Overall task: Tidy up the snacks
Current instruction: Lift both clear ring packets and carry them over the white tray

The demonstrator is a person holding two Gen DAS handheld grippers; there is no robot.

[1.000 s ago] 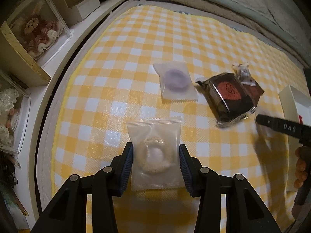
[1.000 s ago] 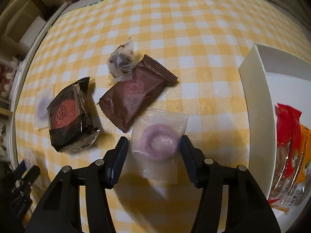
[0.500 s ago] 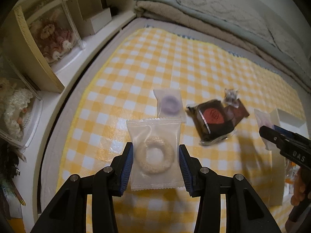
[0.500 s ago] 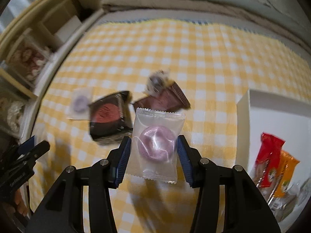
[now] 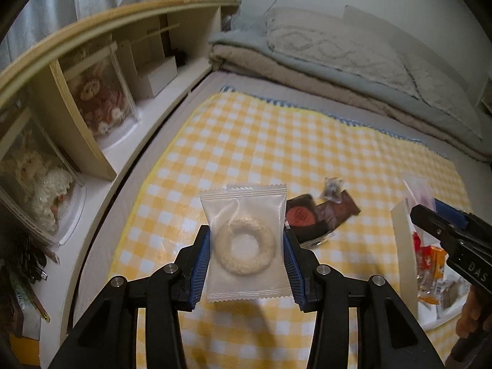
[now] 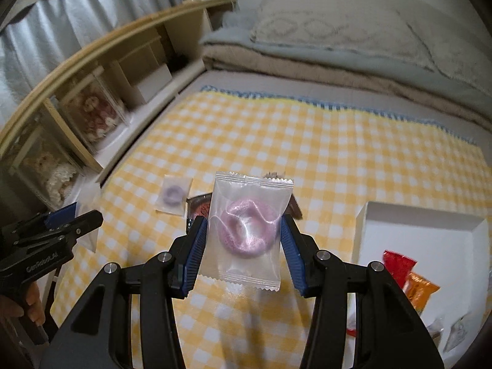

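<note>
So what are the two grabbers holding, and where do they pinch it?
The left gripper pinches the white ring snack packet by its two side edges. The right gripper pinches the purple ring snack packet the same way.

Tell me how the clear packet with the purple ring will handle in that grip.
The clear packet with the purple ring probably stays floppy: its film creases between the right hand-held gripper. Likely light, held by its edges. Glossy film may slip.

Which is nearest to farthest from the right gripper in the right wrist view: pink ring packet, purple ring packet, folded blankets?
1. Pink ring packet, clamped in the right gripper.
2. Purple ring packet, on the checked cloth, left.
3. Folded blankets, at the back.
</note>
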